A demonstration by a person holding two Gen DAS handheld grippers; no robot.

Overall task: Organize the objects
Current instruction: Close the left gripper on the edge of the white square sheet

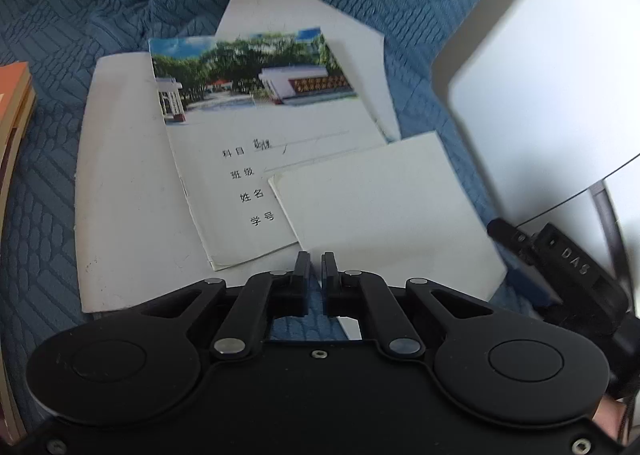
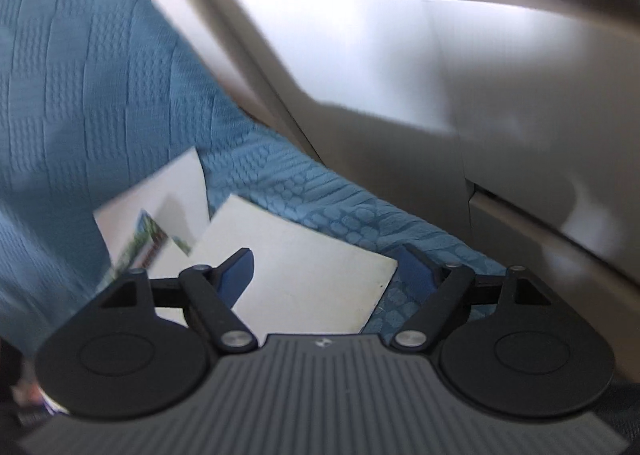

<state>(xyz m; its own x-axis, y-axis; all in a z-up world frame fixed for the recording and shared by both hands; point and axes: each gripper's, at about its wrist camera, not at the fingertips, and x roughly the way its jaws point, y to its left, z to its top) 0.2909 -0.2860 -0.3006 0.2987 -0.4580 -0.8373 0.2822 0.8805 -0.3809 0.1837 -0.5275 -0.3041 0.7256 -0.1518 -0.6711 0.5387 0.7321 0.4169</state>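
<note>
A pile of paper items lies on a blue textured cloth (image 1: 60, 15). A booklet (image 1: 256, 143) with a photo of a gate and trees and printed Chinese labels lies on large white sheets (image 1: 128, 195). A blank white booklet (image 1: 384, 211) overlaps its lower right corner. My left gripper (image 1: 316, 267) is shut and empty, just above the near edge of the pile. My right gripper (image 2: 328, 267) is open, its blue-padded fingers either side of the white booklet (image 2: 304, 267), low over it. The photo booklet (image 2: 148, 243) shows to its left, blurred.
Orange-brown books (image 1: 14, 115) are stacked at the left edge. A grey-white panel (image 1: 540, 75) stands at the right, with the other gripper's black body (image 1: 576, 271) below it. Beige furniture panels (image 2: 440, 95) border the cloth on the right.
</note>
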